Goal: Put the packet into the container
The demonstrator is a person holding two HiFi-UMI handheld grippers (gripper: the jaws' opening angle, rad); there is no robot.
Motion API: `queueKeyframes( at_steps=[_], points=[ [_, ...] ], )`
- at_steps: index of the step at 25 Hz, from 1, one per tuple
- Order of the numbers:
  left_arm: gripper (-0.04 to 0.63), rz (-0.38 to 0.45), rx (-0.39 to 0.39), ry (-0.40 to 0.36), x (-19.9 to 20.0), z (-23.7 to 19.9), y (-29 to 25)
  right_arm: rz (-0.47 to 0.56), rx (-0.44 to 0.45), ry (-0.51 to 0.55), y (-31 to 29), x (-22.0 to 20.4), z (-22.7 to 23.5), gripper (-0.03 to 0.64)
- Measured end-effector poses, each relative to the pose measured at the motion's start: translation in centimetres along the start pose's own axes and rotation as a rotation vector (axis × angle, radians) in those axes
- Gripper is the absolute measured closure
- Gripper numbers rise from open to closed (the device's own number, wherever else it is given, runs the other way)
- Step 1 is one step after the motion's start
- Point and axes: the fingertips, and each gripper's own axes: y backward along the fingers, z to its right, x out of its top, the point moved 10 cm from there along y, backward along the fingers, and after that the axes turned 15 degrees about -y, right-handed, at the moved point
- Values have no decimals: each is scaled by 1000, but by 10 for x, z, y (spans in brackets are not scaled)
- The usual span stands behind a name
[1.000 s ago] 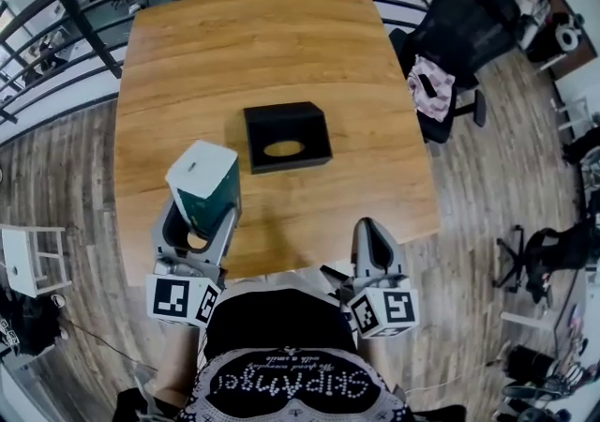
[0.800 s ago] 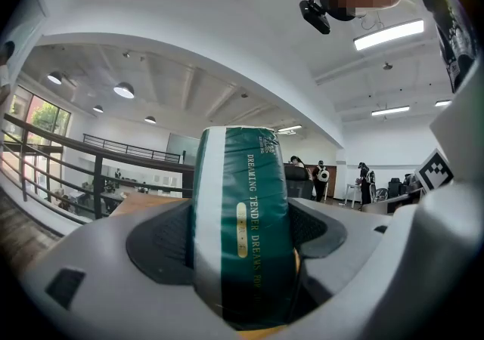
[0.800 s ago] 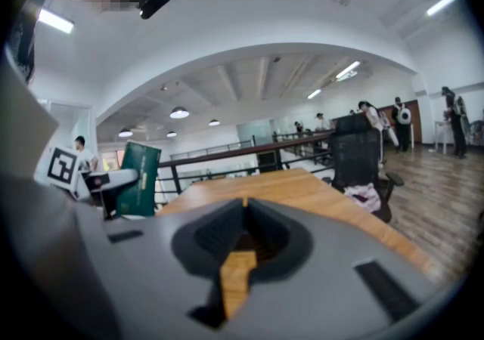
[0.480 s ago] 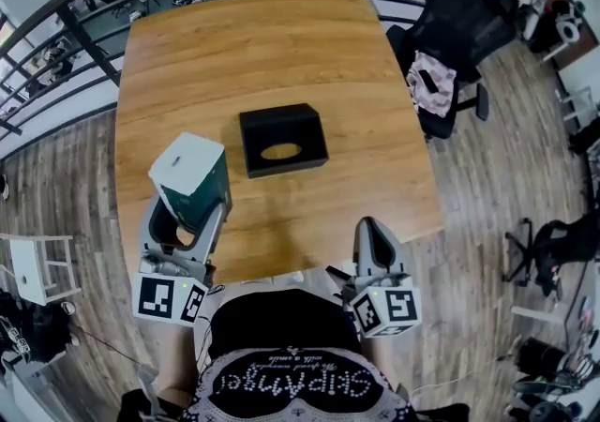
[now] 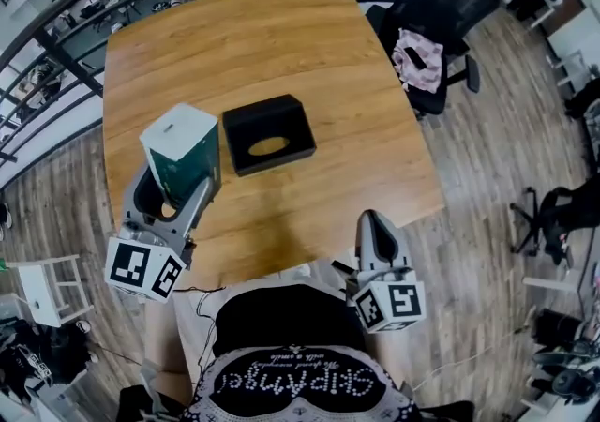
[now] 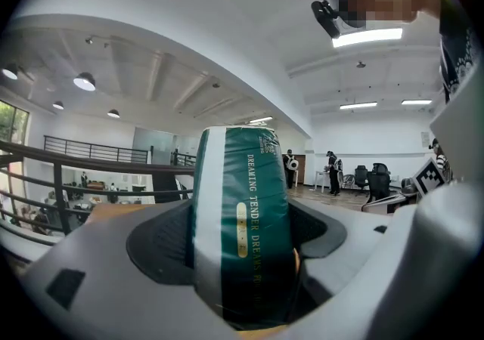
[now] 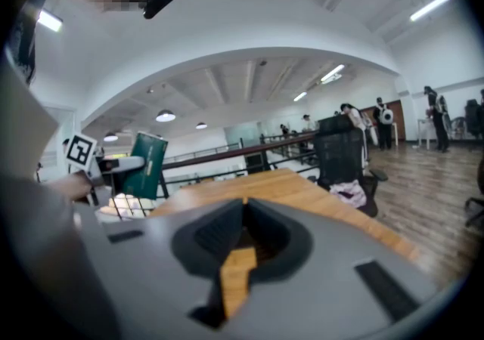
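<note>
My left gripper is shut on a green and white packet, held upright above the table's left part; the left gripper view shows the packet filling the space between the jaws. The black container with an oval slot in its top sits on the wooden table, just right of the packet. My right gripper hangs at the table's near edge, jaws closed together with nothing between them. The packet also shows at the left of the right gripper view.
A black office chair with a pink cloth stands at the table's right. A metal railing runs behind and left of the table. A small white stool stands on the floor at the left.
My left gripper has lifted the packet and carried it a little farther from me, toward the container's left side. The right gripper has stayed put.
</note>
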Motion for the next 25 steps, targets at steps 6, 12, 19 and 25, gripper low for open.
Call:
queueKeyframes(
  at_steps=[6, 12, 19, 25],
  points=[
    [221, -20, -113, 24, -12, -15, -38, 13, -50, -3, 10, -2, -2, 575],
    [221, -44, -227, -5, -29, -18, -84, 16, -125, -5, 19, -2, 4, 575],
    [221, -111, -349, -114, -52, -10, -127, 45, -212, -12, 32, 1, 12, 575],
    [221, -162, -417, -118, -66, -6, -145, 45, -251, -19, 36, -1, 12, 575]
  ],
)
